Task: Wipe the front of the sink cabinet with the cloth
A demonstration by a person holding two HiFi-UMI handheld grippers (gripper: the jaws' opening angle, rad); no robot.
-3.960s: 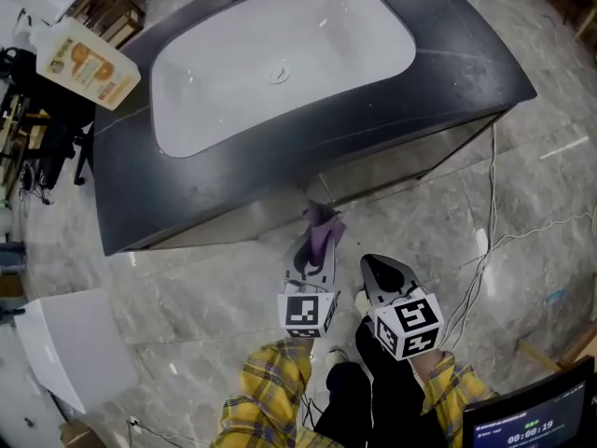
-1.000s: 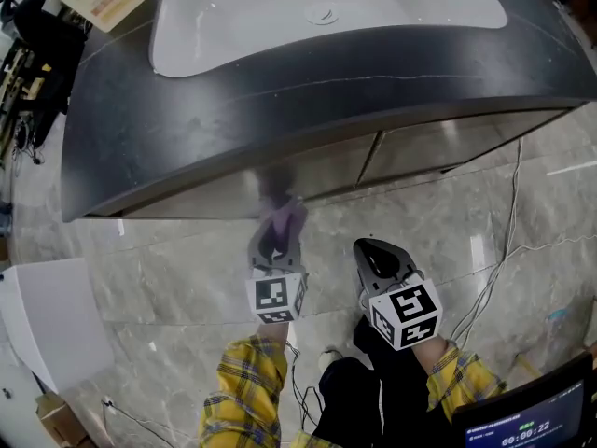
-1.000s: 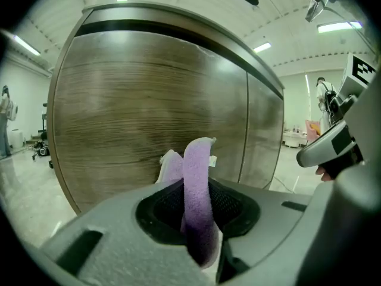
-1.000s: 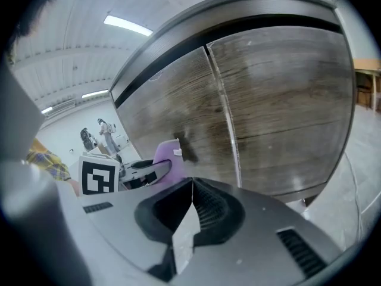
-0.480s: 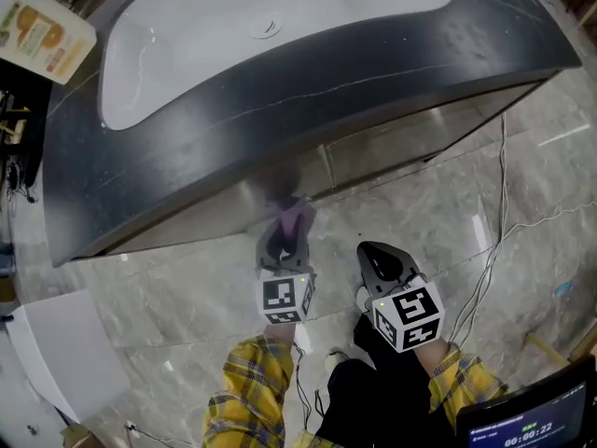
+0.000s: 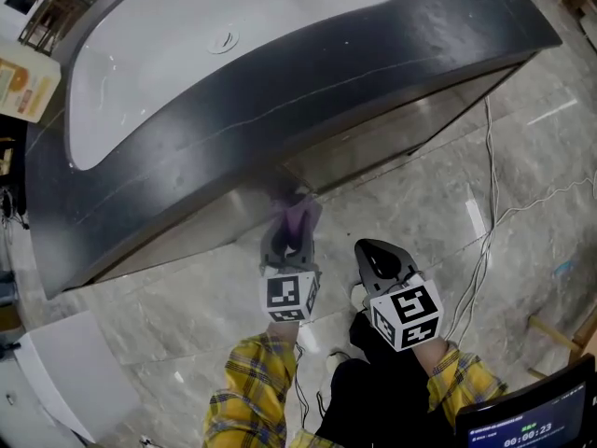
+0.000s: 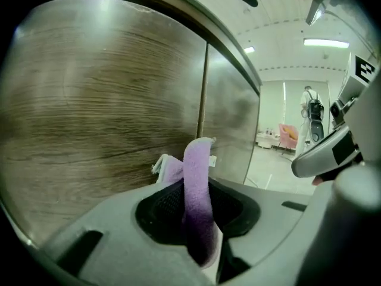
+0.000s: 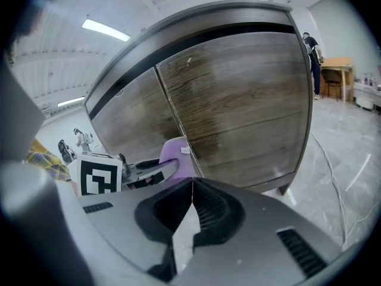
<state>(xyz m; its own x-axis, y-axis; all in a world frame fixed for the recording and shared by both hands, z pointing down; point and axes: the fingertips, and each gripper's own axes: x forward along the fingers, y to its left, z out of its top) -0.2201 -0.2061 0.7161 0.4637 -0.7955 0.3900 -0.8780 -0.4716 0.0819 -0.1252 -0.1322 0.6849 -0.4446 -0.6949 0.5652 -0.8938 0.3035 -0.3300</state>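
Clamping a purple cloth (image 7: 196,183) between its jaws, the left tool (image 6: 285,246) holds the fabric upright before the wood-grain front of the sink cabinet (image 7: 89,118), in line with the vertical seam (image 7: 202,94) between the two doors. From the head view, the cloth's tip reaches the cabinet face just beneath the dark top (image 6: 373,63); firm contact cannot be confirmed. The right tool (image 8: 191,186) is clenched on nothing (its jaws meet at the tips, with no object between them) and hangs beside the left tool, short of the cabinet, above the grey marble floor (image 6: 420,213). A white basin (image 6: 233,45) is set in the top. A thin cable (image 6: 482,250) trails across the floor at the right.
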